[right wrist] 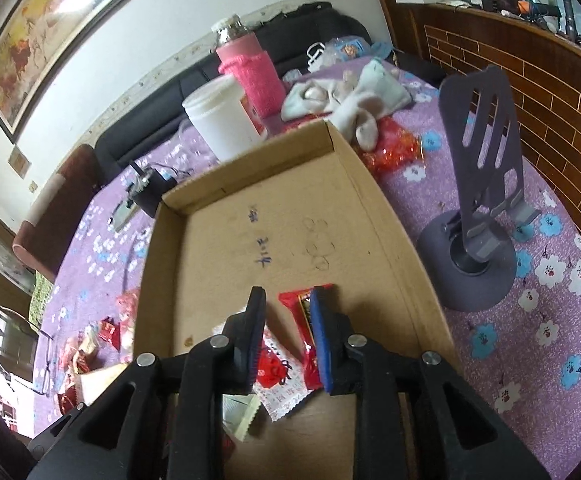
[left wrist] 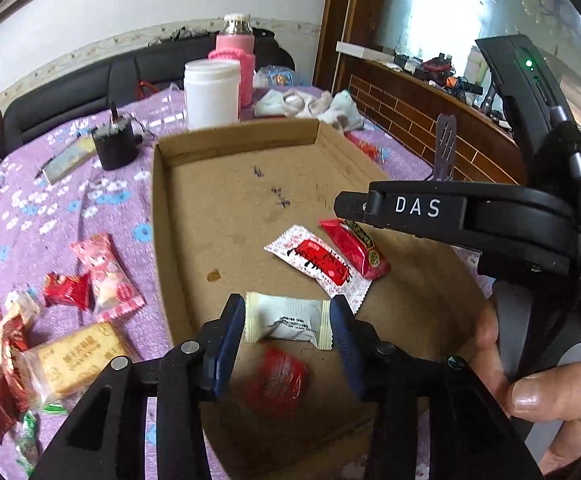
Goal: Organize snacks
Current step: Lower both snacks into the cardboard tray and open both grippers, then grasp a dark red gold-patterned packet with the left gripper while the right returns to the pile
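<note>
A shallow cardboard tray [left wrist: 178,216] on the purple floral tablecloth [left wrist: 70,208] holds four snacks, while a pile of wrapped snacks [left wrist: 62,320] waits left of it. The left gripper [left wrist: 288,320], jaws parted, brackets a white wrapped candy [left wrist: 288,322] apparently just released, so the next move is probably fetching another. The right gripper [right wrist: 288,336] hovers nearly closed, empty, over the red snack packet [right wrist: 310,332].

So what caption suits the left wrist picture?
Left gripper brackets a white candy above the cardboard tray.
</note>
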### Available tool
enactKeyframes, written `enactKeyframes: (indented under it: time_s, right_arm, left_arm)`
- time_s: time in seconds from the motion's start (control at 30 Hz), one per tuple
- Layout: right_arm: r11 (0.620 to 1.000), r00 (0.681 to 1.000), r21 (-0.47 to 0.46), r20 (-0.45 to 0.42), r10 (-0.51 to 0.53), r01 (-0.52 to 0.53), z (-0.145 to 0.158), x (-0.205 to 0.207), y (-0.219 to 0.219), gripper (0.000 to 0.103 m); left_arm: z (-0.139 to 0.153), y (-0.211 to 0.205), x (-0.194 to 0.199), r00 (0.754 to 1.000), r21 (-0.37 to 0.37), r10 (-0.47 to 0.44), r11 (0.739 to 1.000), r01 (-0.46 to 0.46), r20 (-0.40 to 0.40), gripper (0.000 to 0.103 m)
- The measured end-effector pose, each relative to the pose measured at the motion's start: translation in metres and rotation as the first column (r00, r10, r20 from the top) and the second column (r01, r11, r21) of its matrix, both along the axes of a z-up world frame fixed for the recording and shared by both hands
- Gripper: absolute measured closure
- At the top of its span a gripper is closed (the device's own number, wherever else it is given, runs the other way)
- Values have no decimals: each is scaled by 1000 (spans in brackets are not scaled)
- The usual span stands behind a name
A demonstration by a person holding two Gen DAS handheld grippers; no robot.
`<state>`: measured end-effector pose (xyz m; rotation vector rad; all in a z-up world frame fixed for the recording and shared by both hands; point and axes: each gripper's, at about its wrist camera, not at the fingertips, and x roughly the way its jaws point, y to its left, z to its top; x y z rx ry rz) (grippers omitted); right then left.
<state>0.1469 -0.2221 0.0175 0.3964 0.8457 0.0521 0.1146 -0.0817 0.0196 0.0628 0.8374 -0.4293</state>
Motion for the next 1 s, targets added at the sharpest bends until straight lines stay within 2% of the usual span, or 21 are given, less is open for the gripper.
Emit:
enactKeyframes:
  time_s: [0.3,0.4,0.57,0.7,0.83,0.9,1.0]
  right_arm:
    - [998,995,-5,75,69,-69,15,-8,19,80]
    - [995,991,-20,90,96,-95,17,-10,29,76]
    - [988,981,-36,116,152,-149,21,-16,47,76]
    - [978,969,-48,133,208,-203,23,-21,66,76]
    - [967,959,-59,130,253,-248,21,-23,81,76]
    - [964,956,-65,126,265,-259,19,-25,87,76]
    - [960,953,-77,121,278,-270,18,-25,91,76]
  left_arm:
    - [23,23,-8,999,-2,44,999,-44,18,57]
    - [31,45,-15,997,1,73,997,-73,20,57]
    - [34,102,-34,989,38,141,989,-143,51,57]
    - [28,163,-42,968,58,241,968,-245,75,54]
    - [13,221,-33,927,53,372,926,-375,53,53]
    - [0,248,-23,907,5,421,907,-421,-15,54]
    - [-16,264,-12,902,-52,420,903,-426,-101,54]
